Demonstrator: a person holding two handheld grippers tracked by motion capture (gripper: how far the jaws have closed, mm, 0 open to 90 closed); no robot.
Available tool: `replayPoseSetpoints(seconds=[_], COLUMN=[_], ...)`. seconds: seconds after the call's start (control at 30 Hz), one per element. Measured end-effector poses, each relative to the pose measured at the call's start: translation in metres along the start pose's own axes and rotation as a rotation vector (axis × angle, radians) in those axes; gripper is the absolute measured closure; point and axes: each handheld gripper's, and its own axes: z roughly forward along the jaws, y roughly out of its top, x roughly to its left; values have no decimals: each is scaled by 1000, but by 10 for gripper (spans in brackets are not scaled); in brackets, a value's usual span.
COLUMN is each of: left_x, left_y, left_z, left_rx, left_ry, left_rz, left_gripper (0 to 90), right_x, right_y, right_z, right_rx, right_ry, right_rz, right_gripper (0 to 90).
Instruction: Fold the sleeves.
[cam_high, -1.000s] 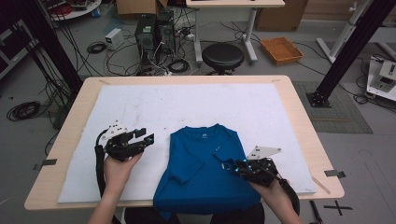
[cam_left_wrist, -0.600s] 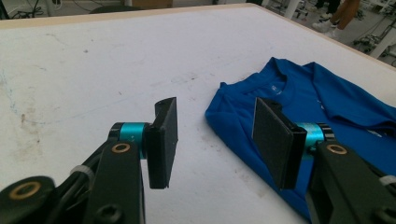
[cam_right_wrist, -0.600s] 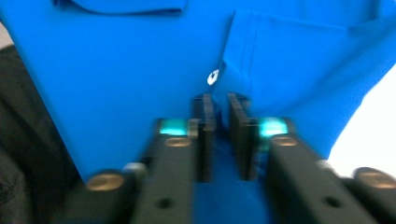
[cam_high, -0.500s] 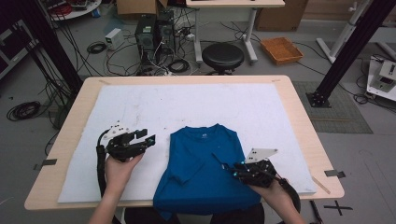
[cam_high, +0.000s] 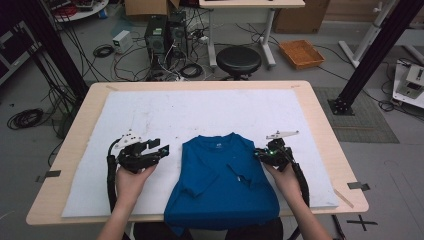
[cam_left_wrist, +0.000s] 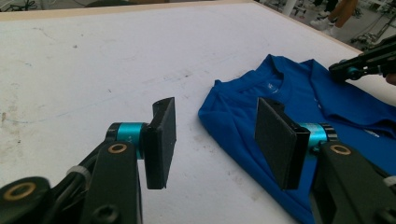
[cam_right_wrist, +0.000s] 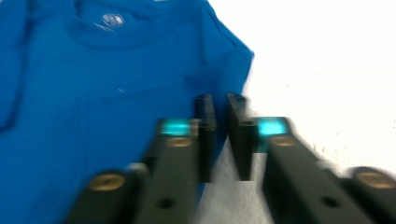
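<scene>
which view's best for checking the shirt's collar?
Left gripper view: the blue shirt's collar is sharp, seen from the side with its label print. The right gripper view has the collar closer but motion-blurred. The high view shows the collar whole, but small.

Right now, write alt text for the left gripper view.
The open left gripper hovers over a white table cover, its jaws spread beside a folded blue T-shirt. The other gripper touches the shirt's far edge.
</scene>
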Motion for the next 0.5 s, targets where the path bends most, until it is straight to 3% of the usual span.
replayPoseSetpoints(seconds=[0.1, 0.27, 0.5], left_x=[0, -1, -6], left_y=[0, 1, 2], left_z=[2, 2, 13], left_rx=[3, 9, 49], left_ry=[5, 11, -9], left_rz=[2, 0, -19], left_gripper=[487, 487, 493], right_x=[-1, -3, -6], right_y=[-1, -2, -2], right_z=[-3, -8, -21], right_rx=[-18, -65, -143], right_ry=[-34, -34, -68], right_rz=[2, 5, -9], right_gripper=[887, 639, 543])
